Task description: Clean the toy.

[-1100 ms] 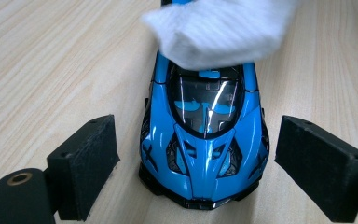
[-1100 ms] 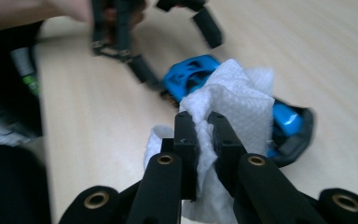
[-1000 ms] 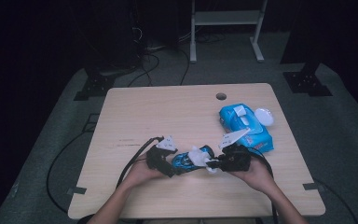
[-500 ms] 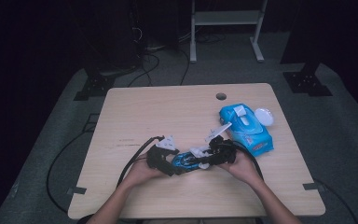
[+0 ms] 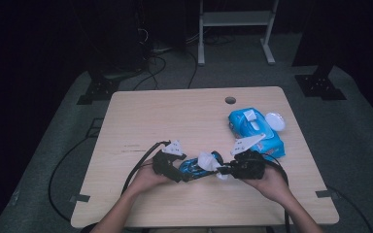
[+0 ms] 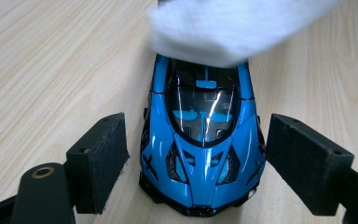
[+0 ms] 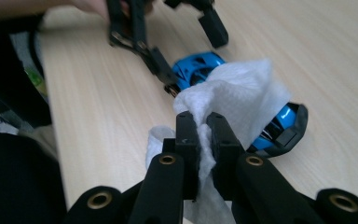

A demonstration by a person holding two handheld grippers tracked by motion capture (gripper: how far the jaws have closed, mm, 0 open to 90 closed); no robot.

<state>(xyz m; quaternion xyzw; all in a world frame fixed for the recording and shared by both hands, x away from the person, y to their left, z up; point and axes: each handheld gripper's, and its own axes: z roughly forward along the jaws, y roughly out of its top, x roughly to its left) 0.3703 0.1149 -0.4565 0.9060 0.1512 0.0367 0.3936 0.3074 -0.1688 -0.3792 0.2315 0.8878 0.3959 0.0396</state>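
A blue toy car [image 5: 194,166] lies on the wooden table [image 5: 175,116] near its front edge. My left gripper [image 5: 187,171] straddles the car's nose [image 6: 200,154], its pads [image 6: 100,163] against the front flanks. Those jaws have just been closing with the car between them. My right gripper [image 7: 204,130] is shut on a crumpled white wipe [image 7: 233,88]. It comes in from the right [image 5: 226,170] and holds the wipe [image 5: 208,160] down on the car's roof and rear [image 7: 279,121]. The wipe [image 6: 233,28] hides the back of the car in the left gripper view.
A blue pack of wet wipes [image 5: 255,128] lies at the right of the table with its white lid [image 5: 275,121] flipped open. A cable hole [image 5: 230,100] sits near the far edge. Black cables trail off the front left.
The right gripper slid left along the car with the wipe, then came back to the right. The left hand and the car stayed put.
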